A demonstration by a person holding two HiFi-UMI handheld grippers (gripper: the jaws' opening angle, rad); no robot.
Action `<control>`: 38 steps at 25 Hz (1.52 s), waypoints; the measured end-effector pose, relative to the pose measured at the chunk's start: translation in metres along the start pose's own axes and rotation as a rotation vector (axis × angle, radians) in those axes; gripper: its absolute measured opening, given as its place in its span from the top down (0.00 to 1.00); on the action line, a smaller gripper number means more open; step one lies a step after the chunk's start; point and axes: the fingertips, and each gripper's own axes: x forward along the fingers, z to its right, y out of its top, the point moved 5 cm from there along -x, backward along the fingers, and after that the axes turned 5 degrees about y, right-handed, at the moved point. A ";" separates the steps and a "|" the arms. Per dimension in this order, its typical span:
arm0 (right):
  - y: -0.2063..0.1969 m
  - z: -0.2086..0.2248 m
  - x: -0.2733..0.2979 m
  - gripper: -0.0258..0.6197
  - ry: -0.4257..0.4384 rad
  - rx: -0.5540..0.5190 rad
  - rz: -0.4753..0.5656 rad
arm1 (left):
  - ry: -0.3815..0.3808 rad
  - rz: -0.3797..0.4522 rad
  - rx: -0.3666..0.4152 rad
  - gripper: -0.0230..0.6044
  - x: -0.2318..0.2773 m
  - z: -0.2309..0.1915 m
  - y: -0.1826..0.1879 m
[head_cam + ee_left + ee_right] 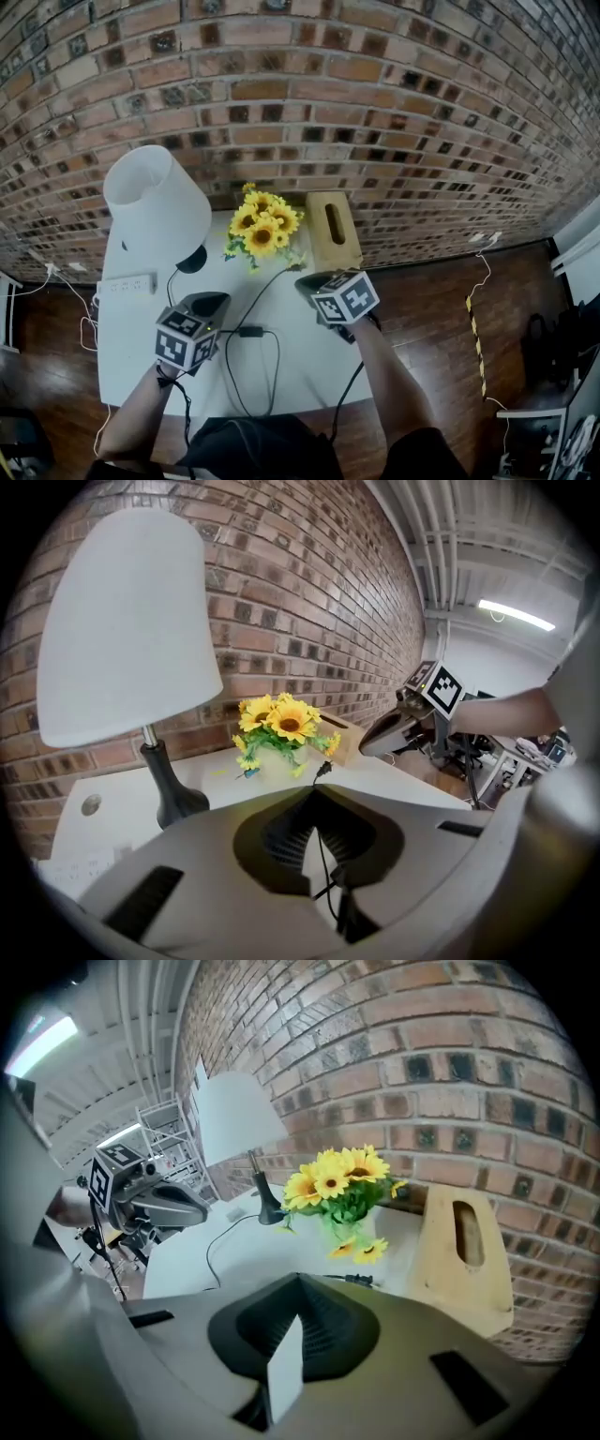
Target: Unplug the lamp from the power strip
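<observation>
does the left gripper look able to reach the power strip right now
Probably yes: the power strip lies on the table just left of the left gripper, with nothing between them.

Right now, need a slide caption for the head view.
Left gripper and right gripper, both shut, above the table; lamp, sunflowers and power strip beyond, black cable between the grippers.

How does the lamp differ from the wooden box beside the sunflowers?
The lamp has a white shade on a thin black stand; the wooden box is a plain tan block with a slot in one face. The lamp trails a black cable; the box has none. Both stand on the white table by the brick wall.
</observation>
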 end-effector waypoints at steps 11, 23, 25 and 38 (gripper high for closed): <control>0.027 -0.036 -0.012 0.98 0.048 -0.098 0.076 | 0.085 0.024 0.022 0.94 -0.029 0.002 0.008; 0.079 -0.106 0.011 0.98 0.091 -0.512 0.095 | 0.334 0.100 -0.098 0.94 -0.117 -0.039 -0.006; 0.086 -0.117 0.017 0.98 0.114 -0.546 0.097 | 0.364 0.115 -0.106 0.94 -0.128 -0.044 -0.010; 0.138 -0.213 0.054 0.98 0.286 -0.788 0.160 | 0.481 0.284 -0.316 0.94 -0.223 -0.071 -0.038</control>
